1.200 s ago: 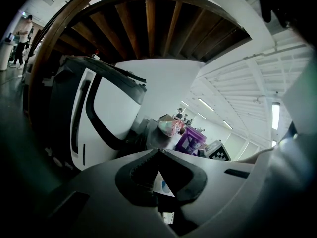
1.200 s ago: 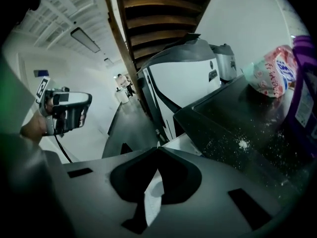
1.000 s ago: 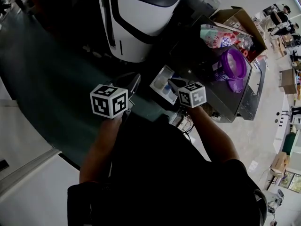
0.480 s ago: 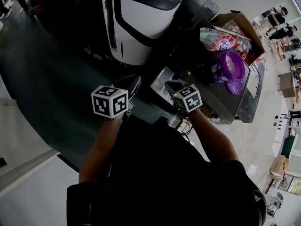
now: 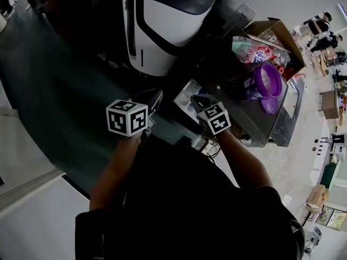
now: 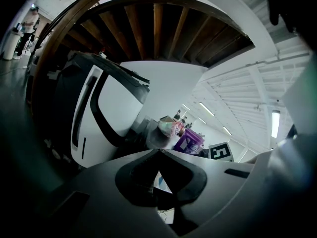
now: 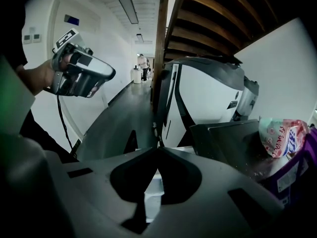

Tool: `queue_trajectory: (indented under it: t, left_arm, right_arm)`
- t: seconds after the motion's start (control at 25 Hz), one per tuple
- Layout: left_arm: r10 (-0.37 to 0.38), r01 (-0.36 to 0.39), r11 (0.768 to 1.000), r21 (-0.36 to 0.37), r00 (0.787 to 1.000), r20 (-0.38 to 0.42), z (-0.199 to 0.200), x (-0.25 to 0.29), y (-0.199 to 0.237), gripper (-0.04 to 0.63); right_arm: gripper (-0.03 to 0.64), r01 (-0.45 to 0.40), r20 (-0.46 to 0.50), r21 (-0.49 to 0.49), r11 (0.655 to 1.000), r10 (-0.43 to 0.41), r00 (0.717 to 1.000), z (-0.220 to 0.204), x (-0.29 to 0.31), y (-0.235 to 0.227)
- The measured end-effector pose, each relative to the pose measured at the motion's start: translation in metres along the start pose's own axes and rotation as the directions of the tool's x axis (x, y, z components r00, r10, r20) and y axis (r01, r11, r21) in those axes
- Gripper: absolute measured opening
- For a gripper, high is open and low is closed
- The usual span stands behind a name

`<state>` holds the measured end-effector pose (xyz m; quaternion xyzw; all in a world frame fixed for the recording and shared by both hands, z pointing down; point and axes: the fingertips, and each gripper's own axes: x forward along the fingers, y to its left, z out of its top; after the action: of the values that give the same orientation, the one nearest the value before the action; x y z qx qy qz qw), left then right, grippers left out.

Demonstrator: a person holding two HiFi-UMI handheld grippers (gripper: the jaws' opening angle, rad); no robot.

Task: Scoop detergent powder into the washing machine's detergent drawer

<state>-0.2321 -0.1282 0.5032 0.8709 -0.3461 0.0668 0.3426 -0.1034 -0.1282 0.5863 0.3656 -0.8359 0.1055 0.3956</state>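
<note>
Detergent drawer pulled open, white tray showing. Right tool just beside drawer, jaws together, nothing held. Left tool near drawer on the opposite side, jaws likewise together, empty. Purple container and detergent bag beyond drawer, well apart from it; likely the right tool's reach.

We stand on a dark, greenish floor that gives way at the right to a pale, shiny floor. Overhead, brown wooden beams run side by side under a curved white band. Long strip lights cross a ribbed white ceiling. A white wall edges a long corridor, where a person stands far off.
</note>
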Motion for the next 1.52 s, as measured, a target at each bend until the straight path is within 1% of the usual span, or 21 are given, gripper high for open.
queue_trajectory:
  t: [0.2,0.28,0.56,0.84,1.0,1.2,1.28,1.4,1.52]
  left_arm:
    - [0.003,-0.003,1.0,-0.016,1.0,0.003,-0.002,0.0,0.003,0.008]
    - [0.006,-0.006,1.0,-0.02,1.0,0.007,0.0,-0.001,0.005,0.008]
    - [0.012,-0.012,0.999,-0.038,1.0,0.01,-0.002,-0.003,0.009,0.008]
    - [0.006,-0.006,0.999,-0.053,1.0,0.008,-0.003,0.0,0.008,0.009]
    - [-0.003,0.004,0.998,-0.056,1.0,0.007,0.0,0.005,0.006,0.008]
    - [-0.019,0.019,0.999,-0.05,1.0,0.004,0.005,0.014,0.001,0.008]
    - [-0.022,0.023,0.998,-0.051,1.0,0.004,0.007,0.017,0.0,0.008]
    - [-0.025,0.025,0.998,-0.053,1.0,0.001,0.008,0.021,-0.001,0.008]
    - [-0.023,0.023,0.998,-0.059,1.0,-0.003,0.006,0.025,-0.001,0.008]
  right_arm:
    - [0.017,-0.001,-0.01,-0.001,1.0,0.001,1.0,-0.003,0.002,-0.001]
    - [0.017,0.009,-0.014,-0.017,1.0,-0.009,1.0,-0.003,0.002,-0.003]
    - [0.017,0.038,-0.025,-0.145,0.989,-0.042,0.999,-0.003,0.004,0.003]
    - [0.017,0.066,-0.011,-0.236,0.97,-0.071,0.997,0.001,0.002,0.006]
    - [0.017,0.077,-0.018,-0.275,0.958,-0.085,0.996,0.0,0.0,0.004]
    - [0.017,0.087,-0.012,-0.297,0.951,-0.094,0.995,-0.001,-0.001,0.002]
    - [0.017,0.092,-0.018,-0.329,0.94,-0.104,0.994,-0.002,0.0,0.001]
    - [0.017,0.107,-0.026,-0.397,0.911,-0.128,0.991,-0.003,0.0,-0.003]
    - [0.017,0.103,-0.032,-0.448,0.888,-0.131,0.991,-0.004,0.002,-0.003]
